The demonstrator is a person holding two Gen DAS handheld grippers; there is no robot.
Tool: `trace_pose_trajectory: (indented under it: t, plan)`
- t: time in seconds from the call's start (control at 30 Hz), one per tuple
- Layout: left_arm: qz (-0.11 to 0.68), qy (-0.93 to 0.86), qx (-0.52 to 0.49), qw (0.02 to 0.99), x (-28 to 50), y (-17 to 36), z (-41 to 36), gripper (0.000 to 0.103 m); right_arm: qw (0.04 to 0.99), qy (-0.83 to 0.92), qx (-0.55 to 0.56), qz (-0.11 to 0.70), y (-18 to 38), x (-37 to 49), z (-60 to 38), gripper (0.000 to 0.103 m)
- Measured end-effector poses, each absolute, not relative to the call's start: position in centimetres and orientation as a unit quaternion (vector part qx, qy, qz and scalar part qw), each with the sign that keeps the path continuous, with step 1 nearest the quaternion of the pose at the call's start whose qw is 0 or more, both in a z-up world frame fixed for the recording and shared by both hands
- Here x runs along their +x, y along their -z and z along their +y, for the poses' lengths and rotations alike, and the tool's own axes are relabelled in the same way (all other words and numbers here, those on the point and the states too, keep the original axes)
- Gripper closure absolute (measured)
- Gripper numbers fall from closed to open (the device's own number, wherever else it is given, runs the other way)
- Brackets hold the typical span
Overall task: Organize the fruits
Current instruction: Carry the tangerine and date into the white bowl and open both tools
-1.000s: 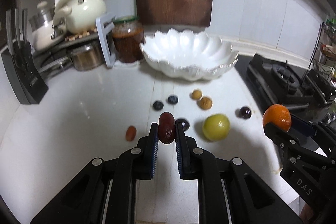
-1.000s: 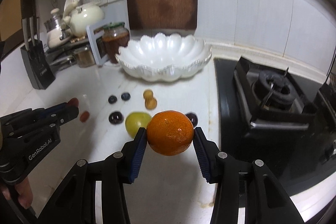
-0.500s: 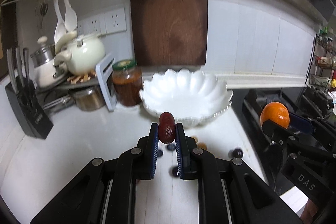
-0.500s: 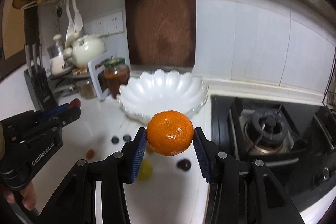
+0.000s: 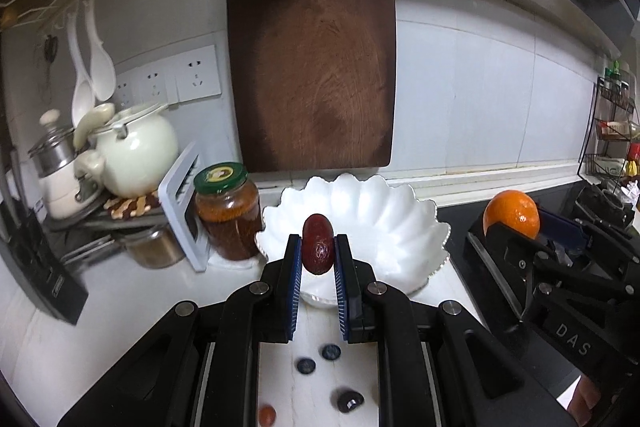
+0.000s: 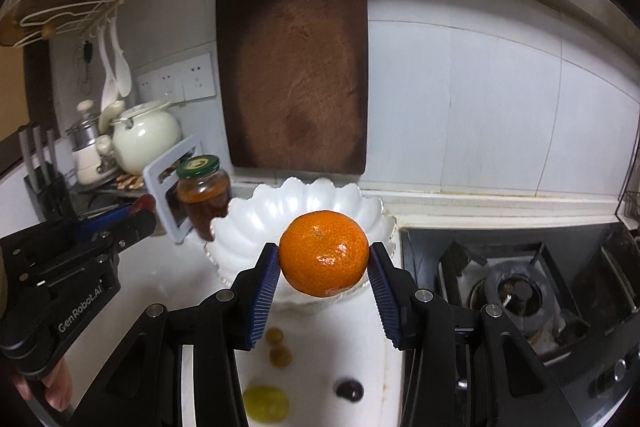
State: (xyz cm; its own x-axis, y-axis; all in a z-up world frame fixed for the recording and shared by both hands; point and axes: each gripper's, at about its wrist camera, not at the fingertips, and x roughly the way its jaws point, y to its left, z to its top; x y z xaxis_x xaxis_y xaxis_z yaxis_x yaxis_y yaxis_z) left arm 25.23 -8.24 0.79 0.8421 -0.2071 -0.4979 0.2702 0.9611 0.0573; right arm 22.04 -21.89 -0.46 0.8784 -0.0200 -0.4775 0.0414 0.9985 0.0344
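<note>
My left gripper (image 5: 317, 247) is shut on a dark red date (image 5: 317, 243) and holds it in the air just in front of the white scalloped bowl (image 5: 396, 223). My right gripper (image 6: 323, 259) is shut on an orange (image 6: 324, 253), also raised before the bowl (image 6: 256, 223). The orange also shows in the left wrist view (image 5: 511, 213). On the white counter below lie two blueberries (image 5: 306, 365), a dark grape (image 5: 349, 399), a small red fruit (image 5: 267, 415), two brown longans (image 6: 279, 355), a green fruit (image 6: 266, 403) and another dark fruit (image 6: 349, 389).
A brown cutting board (image 5: 312, 67) hangs on the wall behind the bowl. A jar of sauce (image 5: 227, 213), a white tray, a teapot (image 5: 134, 151) and a knife block (image 6: 48, 187) stand at the left. A gas stove (image 6: 516, 287) is at the right.
Both grippers have risen and moved forward toward the bowl with their fruit. The loose fruits on the counter have dropped to the bottom of both views.
</note>
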Motion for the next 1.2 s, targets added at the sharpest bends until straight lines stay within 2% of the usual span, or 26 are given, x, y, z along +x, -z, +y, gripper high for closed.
trace_pose_trajectory:
  t: [0.2, 0.6, 1.2]
  plan:
    - [0.264, 0.143, 0.07, 0.951, 28.8, -0.6, -8.4, 0.086, 0.965, 0.032, 0.022, 0.26, 0.6, 25.2, -21.9, 0.056]
    - [0.34, 0.132, 0.087, 0.927, 36.1, 1.4, -11.0, 0.086, 0.948, 0.003, 0.023, 0.317, 2.2, 32.7, -23.8, 0.056]
    - [0.473, 0.122, 0.103, 0.866, 44.5, 7.9, -13.7, 0.086, 0.896, -0.022, 0.013, 0.444, 7.5, 41.8, -24.6, 0.056]
